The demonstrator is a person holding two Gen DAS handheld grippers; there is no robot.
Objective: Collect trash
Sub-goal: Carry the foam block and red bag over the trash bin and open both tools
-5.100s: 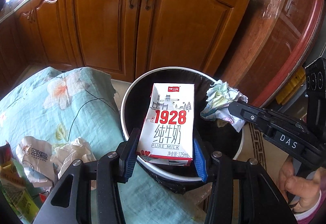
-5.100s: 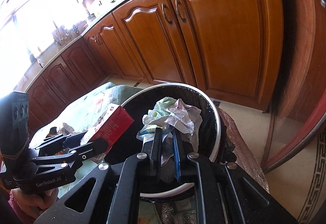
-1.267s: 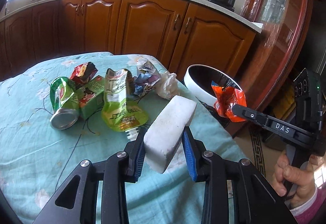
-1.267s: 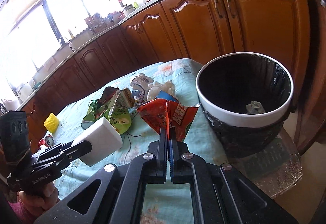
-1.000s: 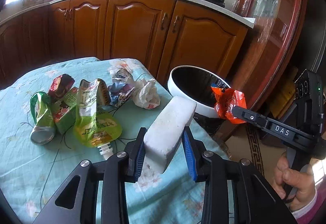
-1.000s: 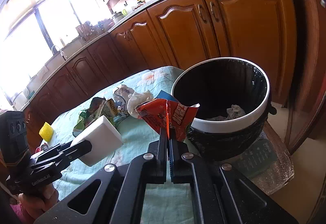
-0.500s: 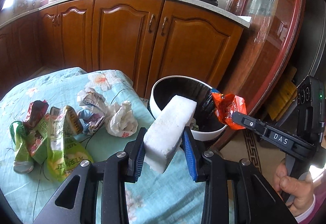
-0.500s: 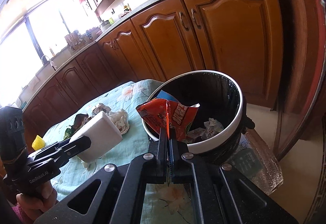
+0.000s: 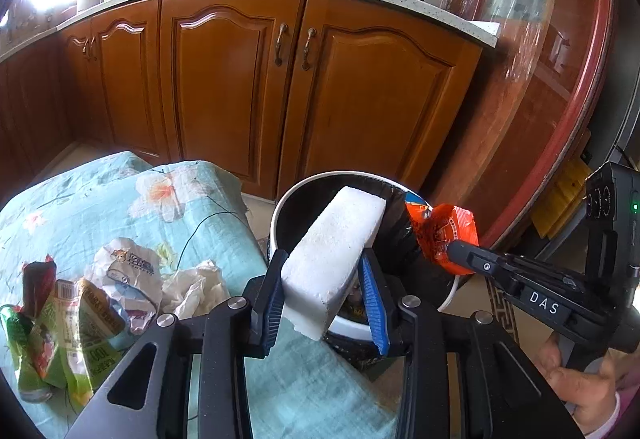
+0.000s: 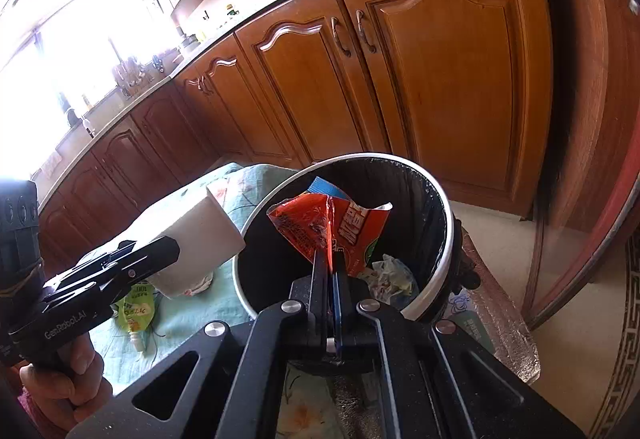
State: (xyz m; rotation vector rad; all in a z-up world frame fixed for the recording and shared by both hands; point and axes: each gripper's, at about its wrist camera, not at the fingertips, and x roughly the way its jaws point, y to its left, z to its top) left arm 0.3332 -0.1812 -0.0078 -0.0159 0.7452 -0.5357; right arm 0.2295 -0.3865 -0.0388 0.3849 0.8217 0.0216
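My left gripper (image 9: 325, 279) is shut on a white foam block (image 9: 334, 251), whose far end reaches over the near rim of the white trash bin (image 9: 280, 215) with its black liner. My right gripper (image 10: 331, 263) is shut on a crumpled red snack wrapper (image 10: 324, 227), held above the open bin (image 10: 444, 271). The same red wrapper (image 9: 444, 235) and the right gripper (image 9: 454, 253) show at the bin's right rim in the left wrist view. The foam block (image 10: 192, 235) and left gripper (image 10: 168, 243) appear left of the bin. Crumpled paper (image 10: 390, 273) lies inside.
More trash lies on the teal flowered tablecloth (image 9: 80, 199): a white wrapper (image 9: 128, 271), crumpled tissue (image 9: 196, 287), green pouches (image 9: 52, 343). Wooden cabinets (image 9: 240, 79) stand behind the bin. A wood-and-glass cabinet (image 9: 560, 59) is at right. A hand (image 9: 580, 387) holds the right gripper.
Both grippers have moved from over the table toward the bin, keeping their loads. The foam block now overlaps the bin's rim and the red wrapper hangs over its opening.
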